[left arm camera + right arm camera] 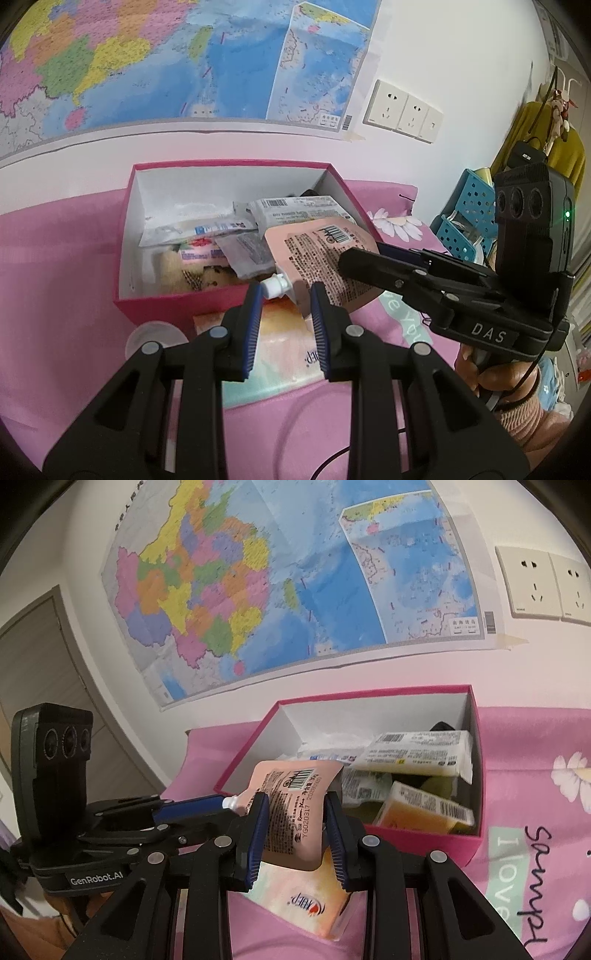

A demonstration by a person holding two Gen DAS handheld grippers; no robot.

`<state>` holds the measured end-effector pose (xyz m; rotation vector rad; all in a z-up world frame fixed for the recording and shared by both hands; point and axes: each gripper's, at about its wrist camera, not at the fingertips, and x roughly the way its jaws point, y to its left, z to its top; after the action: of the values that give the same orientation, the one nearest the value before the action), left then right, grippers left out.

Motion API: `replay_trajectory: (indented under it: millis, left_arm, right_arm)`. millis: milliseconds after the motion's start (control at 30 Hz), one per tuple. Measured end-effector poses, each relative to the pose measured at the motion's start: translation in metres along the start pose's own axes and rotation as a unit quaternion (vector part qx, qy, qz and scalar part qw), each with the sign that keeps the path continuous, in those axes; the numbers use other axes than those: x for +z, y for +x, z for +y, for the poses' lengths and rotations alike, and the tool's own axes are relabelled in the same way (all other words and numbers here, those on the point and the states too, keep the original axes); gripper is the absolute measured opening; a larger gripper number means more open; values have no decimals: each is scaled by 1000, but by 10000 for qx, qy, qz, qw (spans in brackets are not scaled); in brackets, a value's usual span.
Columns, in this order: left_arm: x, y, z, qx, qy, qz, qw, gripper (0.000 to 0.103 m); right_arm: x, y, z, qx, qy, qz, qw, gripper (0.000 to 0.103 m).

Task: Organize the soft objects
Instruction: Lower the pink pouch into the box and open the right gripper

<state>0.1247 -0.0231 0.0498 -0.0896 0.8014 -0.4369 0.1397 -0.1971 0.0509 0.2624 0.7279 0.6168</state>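
Right gripper (295, 834) pinches the pink spout pouch (295, 808) across its body, long axis slanting toward the pink box (476, 849) ahead and to the right. Left gripper (286, 328), pads narrowly apart, apparently empty, lies just below the pouch's cap (275, 286).

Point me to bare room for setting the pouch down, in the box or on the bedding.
Inside the box, only the back-left corner by the white walls is bare; the right and front are piled with packets. Pink bedding left of the box is open. In front it's crowded: tissue pack under the pouch.
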Motion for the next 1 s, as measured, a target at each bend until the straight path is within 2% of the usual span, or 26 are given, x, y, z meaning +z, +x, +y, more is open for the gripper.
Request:
replay_trajectory:
  millis: [467,1000]
  left_arm:
    - [27,19,10,125,-42,49,9999,28]
    - [50,55,29,395,-194,343,9984,28]
  right_arm:
    - [16,22,-12,-28,74,43,10000,31]
    - [36,64,-30,-127,233,262,9993,31]
